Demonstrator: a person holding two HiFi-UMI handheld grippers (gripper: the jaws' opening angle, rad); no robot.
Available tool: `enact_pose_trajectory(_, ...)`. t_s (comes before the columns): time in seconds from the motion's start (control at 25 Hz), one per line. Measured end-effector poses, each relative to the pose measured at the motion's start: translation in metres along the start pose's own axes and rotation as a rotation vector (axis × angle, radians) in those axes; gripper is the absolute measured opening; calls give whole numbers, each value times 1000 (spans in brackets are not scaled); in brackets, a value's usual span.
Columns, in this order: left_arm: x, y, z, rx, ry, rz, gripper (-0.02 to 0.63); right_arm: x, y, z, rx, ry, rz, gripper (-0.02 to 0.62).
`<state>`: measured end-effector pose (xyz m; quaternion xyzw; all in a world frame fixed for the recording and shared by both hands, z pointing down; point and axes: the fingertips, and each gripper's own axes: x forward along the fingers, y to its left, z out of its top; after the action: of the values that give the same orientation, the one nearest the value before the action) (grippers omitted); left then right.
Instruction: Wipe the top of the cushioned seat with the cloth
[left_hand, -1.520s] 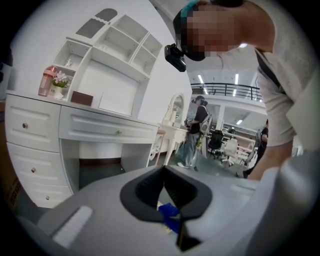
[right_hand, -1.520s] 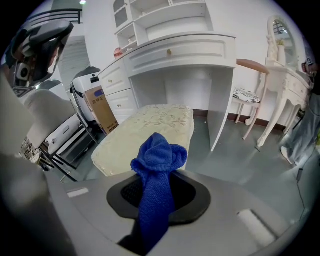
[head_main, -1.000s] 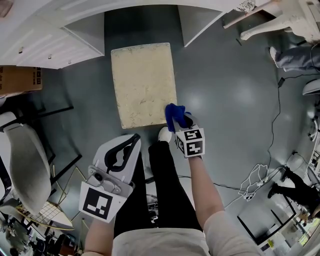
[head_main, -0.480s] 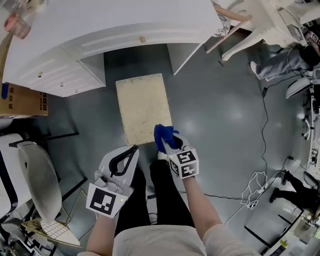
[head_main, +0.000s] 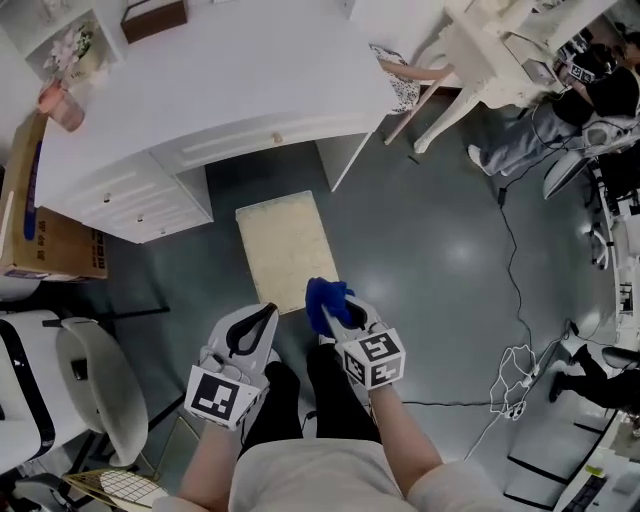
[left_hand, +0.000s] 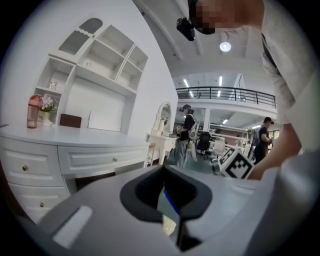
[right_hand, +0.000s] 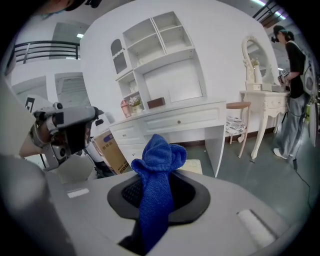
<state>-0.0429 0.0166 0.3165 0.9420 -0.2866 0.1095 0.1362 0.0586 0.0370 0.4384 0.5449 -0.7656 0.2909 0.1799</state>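
At the far left one brown cardboard box stands on the floor against the end of a long white desk, and one pink bottle stands on the desk top above it. One white chair sits lower left.

There are two grippers. The left gripper is held low over the person's legs; its jaws are drawn together to a thin slit, with nothing between them.

One cushioned seat, cream and rectangular, lies flat on the floor in front of the desk's knee gap, a short end toward the person.

The right gripper has its jaws clamped on the one blue cloth, which bunches up in a knot past the jaw tips. From the head view the cloth shows at the seat's near right corner; the right gripper view has it raised, with the seat lower and beyond it.

The floor is smooth grey-blue with a soft sheen. To the right, one small stool stands by a second white desk, a person is beyond it, and loose white cable lies on the floor.
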Motion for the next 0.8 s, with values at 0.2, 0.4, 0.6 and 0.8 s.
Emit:
enact_pose_trajectory(0.2,-11,-3,32,66,-60,-9,0,-37,19,47,-36,-76,-9,75)
enact_pose_trajectory(0.4,-27,-3,60,83,-96,-4,0,-73,37,92,-83,-155,-24,75)
enact_pose_trajectory(0.6,-42,0,88,112,-128,11,0,-102,57,135,-142,-232,-24,75)
enact_pose_trajectory(0.8,-59,1,115,143,-168,34,0,-133,78,171,-172,-332,-8,75)
